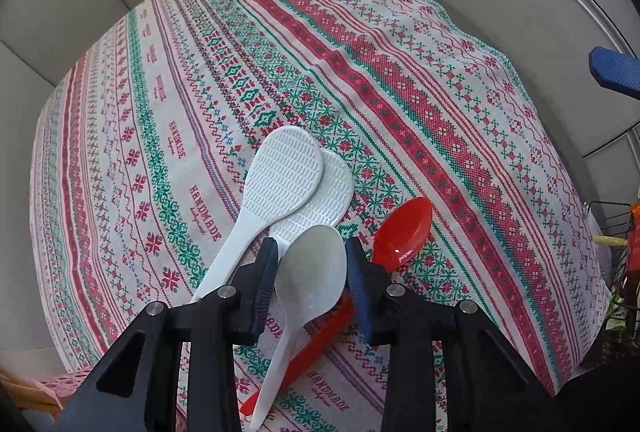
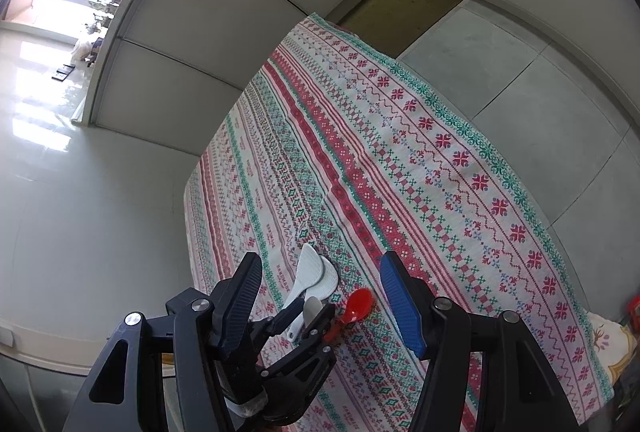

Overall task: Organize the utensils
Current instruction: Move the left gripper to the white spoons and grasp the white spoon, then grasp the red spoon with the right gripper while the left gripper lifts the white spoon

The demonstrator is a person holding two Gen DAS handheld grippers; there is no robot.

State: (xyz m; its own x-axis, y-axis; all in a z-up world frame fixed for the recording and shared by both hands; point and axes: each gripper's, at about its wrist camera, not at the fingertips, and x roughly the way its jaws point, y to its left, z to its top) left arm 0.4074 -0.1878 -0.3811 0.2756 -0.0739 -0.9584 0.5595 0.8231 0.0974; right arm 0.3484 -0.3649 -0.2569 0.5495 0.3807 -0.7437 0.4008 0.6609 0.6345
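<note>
While the left gripper (image 1: 311,268) points steeply down at the patterned tablecloth (image 1: 420,80), its jaws stand partly apart on either side of a translucent grey spoon (image 1: 310,272), whose bowl fills the gap; whether the pads actually press on the bowl's edges cannot be told from either view. Just ahead of those fingertips lie two white rice paddles (image 1: 280,184), one overlapping the other, and just to the right a red spoon (image 1: 402,234) lies bowl forward, its handle running back beneath the gripper. The right gripper (image 2: 320,296) hangs above and behind the group, jaws wide and empty. All four pieces look like light, stiff plastic, smooth and likely slippery, so a pinch across a rounded bowl may squirt the spoon out. The narrow handle, or the neck where it meets the bowl, probably offers the surer hold. At the far right a wire basket (image 1: 612,216) shows, perhaps the spoons' destination.
</note>
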